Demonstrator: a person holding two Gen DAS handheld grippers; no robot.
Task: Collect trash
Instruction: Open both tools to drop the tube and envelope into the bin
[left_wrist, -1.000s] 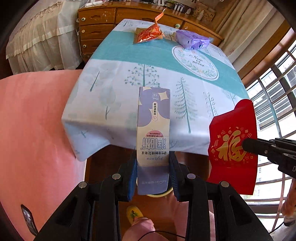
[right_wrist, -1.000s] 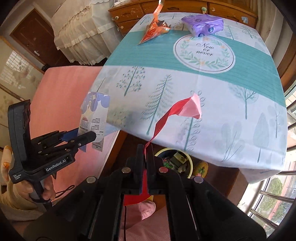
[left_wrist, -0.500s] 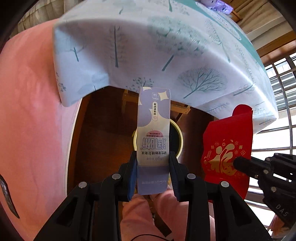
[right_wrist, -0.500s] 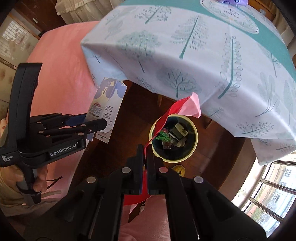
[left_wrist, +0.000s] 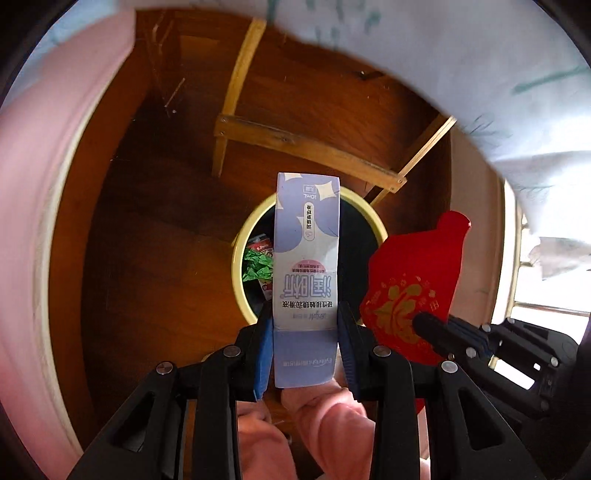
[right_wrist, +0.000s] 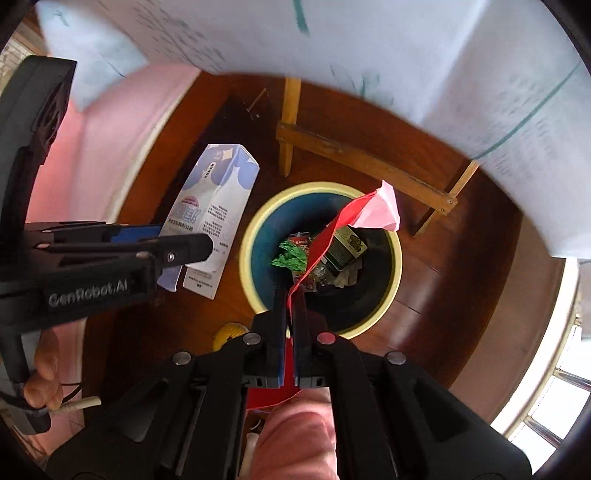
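Left side first: the left gripper (left_wrist: 305, 334) is clamped on a flattened purple-and-white carton (left_wrist: 306, 258), which sticks straight out ahead of the fingers. In the right wrist view that carton (right_wrist: 214, 218) hangs just left of the bin's rim, over the wood floor (right_wrist: 147, 325), not over the opening. So I'd shift it right until it's over the opening before letting go, or it'll probably land on the floor.

Middle: the yellow-rimmed bin (right_wrist: 397, 258) sits on the floor under the tablecloth's (right_wrist: 369, 55) edge, already holding green paper and wrappers.

Right: the right gripper (right_wrist: 290, 295) is pinched tight on a red envelope (right_wrist: 376, 212), which is over the bin mouth. That one looks ready to drop.
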